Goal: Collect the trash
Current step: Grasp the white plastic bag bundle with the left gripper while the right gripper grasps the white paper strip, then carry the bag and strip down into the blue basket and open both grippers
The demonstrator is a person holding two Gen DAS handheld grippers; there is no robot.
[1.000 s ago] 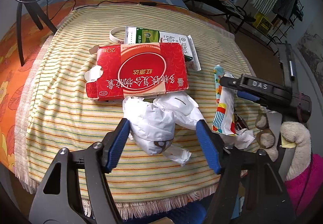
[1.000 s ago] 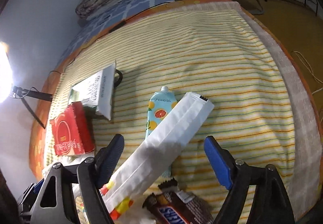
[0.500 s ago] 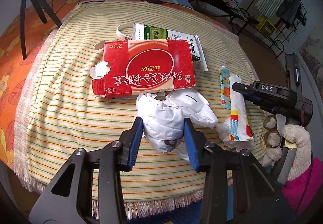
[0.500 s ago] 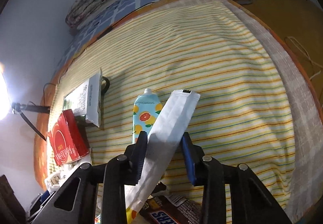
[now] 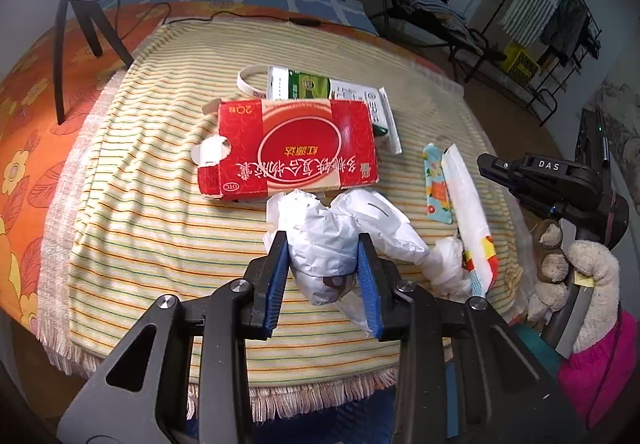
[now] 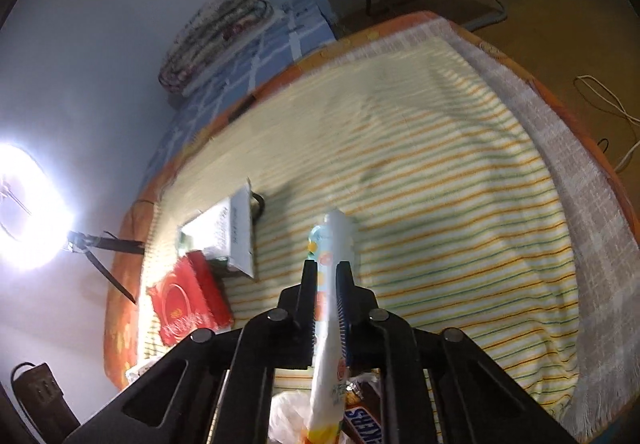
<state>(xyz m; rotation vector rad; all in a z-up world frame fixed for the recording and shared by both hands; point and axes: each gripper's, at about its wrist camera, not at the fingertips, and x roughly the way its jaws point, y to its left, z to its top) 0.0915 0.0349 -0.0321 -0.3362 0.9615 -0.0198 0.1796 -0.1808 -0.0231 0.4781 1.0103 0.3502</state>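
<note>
Though pinched, white wrapper (image 6: 330, 328) pointing away.

In the left wrist view a carton (image 5: 294, 150) lies at frame centre on the cloth (image 5: 132, 228), overlapping a second box (image 5: 344, 94) behind it (a band (image 5: 248, 82) sits just left of that box). Crumpled paper (image 5: 324, 240) lies directly below the carton, between the pads of the left gripper (image 5: 323, 276) at lower centre. To the right a wrapper (image 5: 468, 204) lies over a tube (image 5: 434, 184), with a gloved hand (image 5: 568, 276) at the right edge, and a lamp tripod (image 5: 72, 24) stands upper left.
</note>
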